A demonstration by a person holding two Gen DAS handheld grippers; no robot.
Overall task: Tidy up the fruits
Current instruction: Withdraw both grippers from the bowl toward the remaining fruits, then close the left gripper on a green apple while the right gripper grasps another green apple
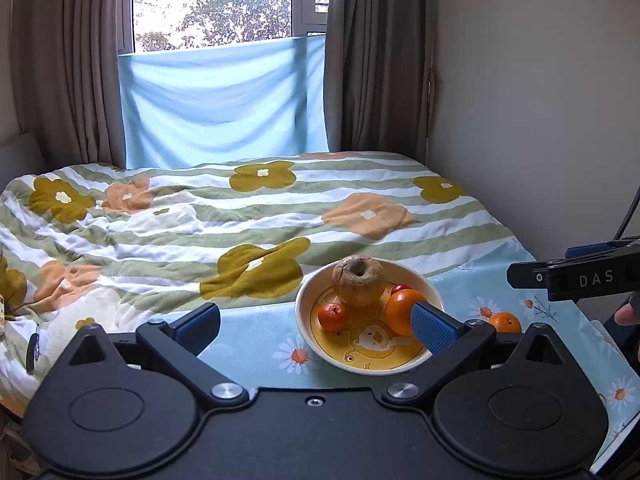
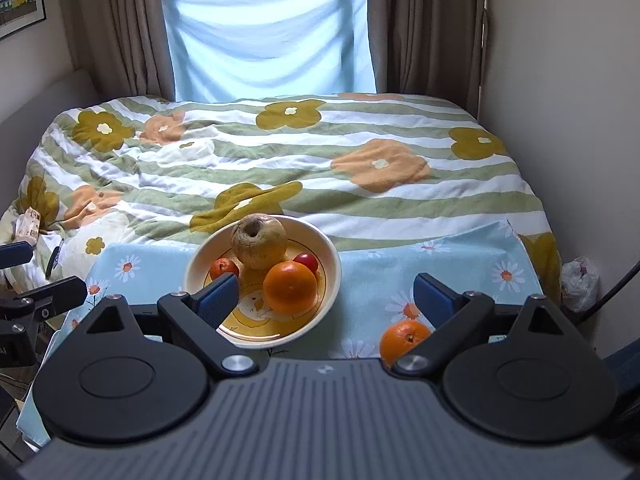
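Observation:
A cream bowl (image 1: pixel 304 300) (image 2: pixel 334 256) with a yellow cartoon bottom stands on the light blue daisy cloth. It holds a shrivelled brown apple (image 1: pixel 359 280) (image 2: pixel 260 242), a large orange (image 1: pixel 400 310) (image 2: pixel 290 286), a small mandarin (image 1: pixel 331 315) (image 2: pixel 224 267) and a red cherry tomato (image 1: pixel 400 289) (image 2: pixel 306 261). A second orange (image 1: pixel 506 322) (image 2: pixel 404 338) lies on the cloth to the right of the bowl. My left gripper (image 1: pixel 316 326) is open and empty, just before the bowl. My right gripper (image 2: pixel 326 298) is open and empty, above the bowl's near right side.
The daisy cloth (image 1: pixel 256 332) (image 2: pixel 400 268) covers a small table against a bed with a flowered striped quilt (image 1: pixel 224 216) (image 2: pixel 248 152). A wall (image 1: pixel 540 100) stands close on the right. A white plastic bag (image 2: pixel 580 280) lies by the wall.

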